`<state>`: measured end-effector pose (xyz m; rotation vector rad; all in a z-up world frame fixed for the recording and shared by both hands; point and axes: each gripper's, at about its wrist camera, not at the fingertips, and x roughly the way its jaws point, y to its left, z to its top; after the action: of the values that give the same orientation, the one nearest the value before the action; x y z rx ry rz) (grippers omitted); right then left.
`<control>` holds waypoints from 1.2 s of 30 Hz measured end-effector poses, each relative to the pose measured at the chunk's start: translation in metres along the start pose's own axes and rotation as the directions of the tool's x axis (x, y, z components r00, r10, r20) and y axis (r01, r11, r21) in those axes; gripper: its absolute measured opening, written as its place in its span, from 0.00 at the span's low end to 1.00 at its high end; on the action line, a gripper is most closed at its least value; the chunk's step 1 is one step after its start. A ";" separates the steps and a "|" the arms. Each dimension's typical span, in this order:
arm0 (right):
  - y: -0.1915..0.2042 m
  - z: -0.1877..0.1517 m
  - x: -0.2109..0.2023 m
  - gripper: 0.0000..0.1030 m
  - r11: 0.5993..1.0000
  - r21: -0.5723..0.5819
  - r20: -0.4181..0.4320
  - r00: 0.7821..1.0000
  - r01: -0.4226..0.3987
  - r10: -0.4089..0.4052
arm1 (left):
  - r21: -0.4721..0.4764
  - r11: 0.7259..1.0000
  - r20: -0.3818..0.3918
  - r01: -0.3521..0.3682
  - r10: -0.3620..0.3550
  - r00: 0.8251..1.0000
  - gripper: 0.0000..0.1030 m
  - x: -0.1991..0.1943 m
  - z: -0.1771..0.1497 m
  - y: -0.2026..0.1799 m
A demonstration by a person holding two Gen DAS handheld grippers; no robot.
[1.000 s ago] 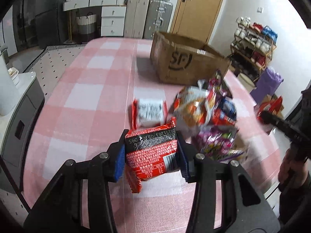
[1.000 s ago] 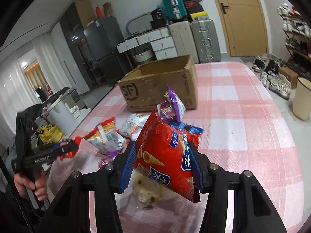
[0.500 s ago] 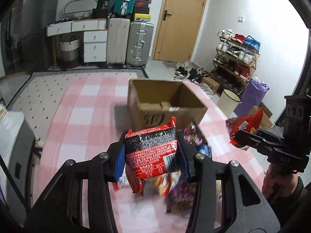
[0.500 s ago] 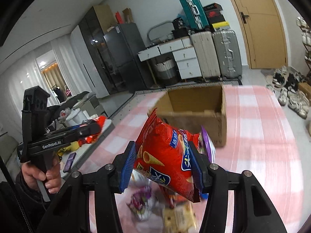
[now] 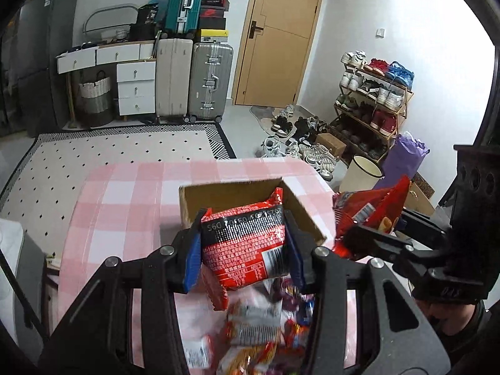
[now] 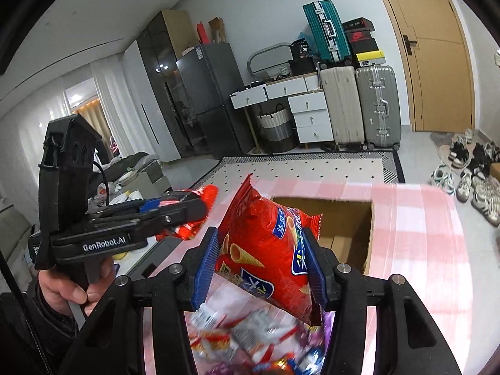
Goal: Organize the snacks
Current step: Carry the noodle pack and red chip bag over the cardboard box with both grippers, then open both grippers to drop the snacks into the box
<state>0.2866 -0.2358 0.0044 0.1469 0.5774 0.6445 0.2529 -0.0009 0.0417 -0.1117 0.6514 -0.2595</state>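
left wrist view: your two grippers (image 5: 243, 247) (image 6: 261, 261) each clamp a packet (neither boxed), pile (image 5: 253, 337) near, box (image 5: 247, 190) far

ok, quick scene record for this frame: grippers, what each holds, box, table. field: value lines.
left gripper: shut on red noodle packet, held in the air
right gripper: shut on red cone-snack bag, held in the air
cardboard box: open, on the table ahead of both grippers
loose snacks: piled below the grippers, blurred
table: pink-and-white check cloth
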 end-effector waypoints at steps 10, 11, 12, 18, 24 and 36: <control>-0.033 0.048 0.047 0.51 0.997 -0.040 -0.035 0.997 0.068 -0.070 | 0.015 1.000 -0.055 -0.014 0.015 0.998 0.41 0.083 0.055 -0.001; -0.040 0.052 0.054 0.51 0.997 -0.039 -0.043 0.996 0.071 -0.073 | 0.012 1.000 -0.065 -0.014 0.015 0.998 0.41 0.093 0.060 0.000; -0.044 0.054 0.061 0.51 0.997 -0.036 -0.054 0.996 0.072 -0.073 | 0.011 1.000 -0.073 -0.019 0.020 0.997 0.41 0.104 0.061 0.002; -0.073 0.055 0.104 0.51 0.996 0.004 -0.112 0.990 0.091 -0.090 | 0.003 1.000 -0.138 -0.020 0.020 0.990 0.41 0.155 0.056 0.013; -0.089 0.045 0.135 0.51 0.993 0.004 -0.155 0.982 0.114 -0.112 | -0.012 1.000 -0.179 -0.019 0.016 0.984 0.41 0.189 0.044 0.024; -0.096 0.038 0.149 0.66 0.992 0.000 -0.151 0.980 0.130 -0.128 | -0.040 0.999 -0.196 -0.007 -0.001 0.981 0.72 0.207 0.022 0.041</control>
<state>0.4547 -0.2204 -0.0620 0.0699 0.7296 0.5294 0.4332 -0.0179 -0.0690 -0.1245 0.8529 -0.2561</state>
